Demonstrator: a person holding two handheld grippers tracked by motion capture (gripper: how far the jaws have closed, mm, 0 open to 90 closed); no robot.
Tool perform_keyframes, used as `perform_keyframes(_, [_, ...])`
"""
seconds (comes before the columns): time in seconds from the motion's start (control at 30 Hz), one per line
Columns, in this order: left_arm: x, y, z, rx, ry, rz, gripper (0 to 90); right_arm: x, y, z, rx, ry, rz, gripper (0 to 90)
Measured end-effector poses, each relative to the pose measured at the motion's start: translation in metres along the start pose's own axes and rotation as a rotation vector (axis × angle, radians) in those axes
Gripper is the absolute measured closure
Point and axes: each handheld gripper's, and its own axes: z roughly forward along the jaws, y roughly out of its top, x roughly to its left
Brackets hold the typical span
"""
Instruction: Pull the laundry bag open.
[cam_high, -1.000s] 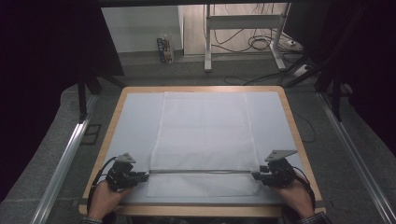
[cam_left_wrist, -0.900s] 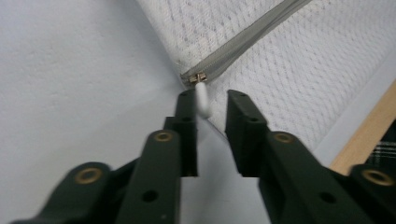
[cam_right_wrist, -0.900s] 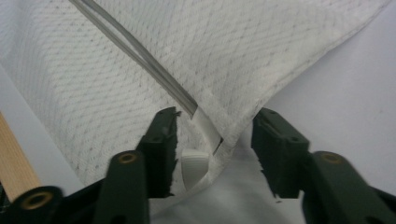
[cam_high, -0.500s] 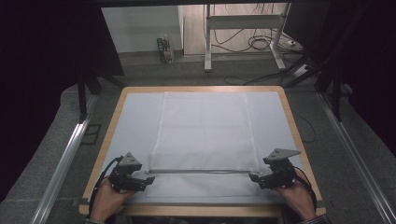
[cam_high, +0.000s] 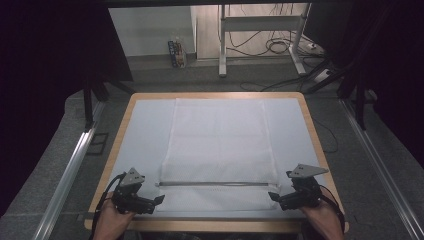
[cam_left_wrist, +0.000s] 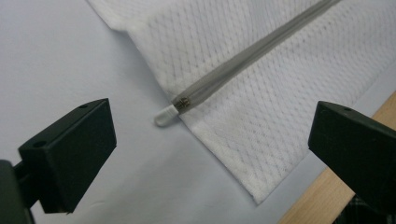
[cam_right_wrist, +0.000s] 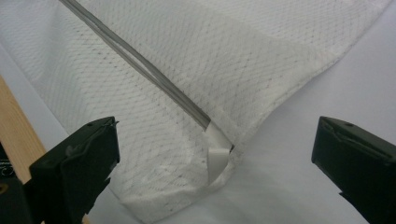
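A white mesh bag (cam_high: 218, 150) lies flat on the table (cam_high: 145, 135), spread over its middle and reaching down to near the front edge. A grey zipper (cam_high: 212, 183) runs across the bag close to its near end, parallel to the table's front edge.

The left gripper (cam_high: 156, 200) sits just off the bag's near left corner, held by a hand (cam_high: 107, 225) that comes in over the table's front edge. Its jaws stand wide apart and hold nothing. In the left gripper view the bag (cam_left_wrist: 261, 93) lies between and beyond the jaws, with the zipper (cam_left_wrist: 247, 58) ending in a small white tip (cam_left_wrist: 166, 115) that pokes past the bag's side hem onto the bare table (cam_left_wrist: 56, 56).

The right gripper (cam_high: 274, 196) sits just off the bag's near right corner, its hand (cam_high: 322, 222) also at the front edge. Its jaws too are spread wide and empty. In the right gripper view the bag (cam_right_wrist: 224, 60) lies between the jaws, slightly rumpled at the corner, and the zipper (cam_right_wrist: 140, 67) ends at a white tab (cam_right_wrist: 217, 149) at the bag's edge.

Both grippers are apart from the bag, not touching it.
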Motion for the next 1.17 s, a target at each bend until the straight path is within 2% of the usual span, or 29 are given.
perform_keyframes(0.17, [-0.001,-0.01,-0.007,-0.055,0.044,-0.007,0.0,0.003,-0.005,-0.005,-0.008,-0.009,-0.005,0.0])
perform_keyframes(0.37, [0.0,-0.022,-0.009,-0.071,0.075,-0.017,0.0,0.005,-0.013,-0.008,-0.008,-0.01,0.003,0.0])
perform_keyframes(0.63, [-0.001,-0.029,-0.009,-0.061,0.11,-0.011,0.0,0.006,-0.019,-0.011,-0.01,-0.019,0.024,0.0])
perform_keyframes(0.8, [0.0,-0.03,-0.009,-0.06,0.111,-0.018,0.0,0.006,-0.02,-0.012,-0.013,-0.023,0.034,0.0])
perform_keyframes(0.87, [0.0,-0.029,-0.007,-0.044,0.122,-0.018,0.2,0.006,-0.02,-0.011,-0.005,-0.024,0.037,0.0])
perform_keyframes(1.0, [-0.001,-0.029,-0.005,-0.023,0.137,-0.01,0.9,0.008,-0.019,-0.01,0.011,-0.042,0.024,0.0])
perform_keyframes(1.17, [-0.001,-0.028,-0.004,-0.018,0.135,-0.011,1.6,0.008,-0.02,-0.009,0.023,-0.05,0.018,0.0])
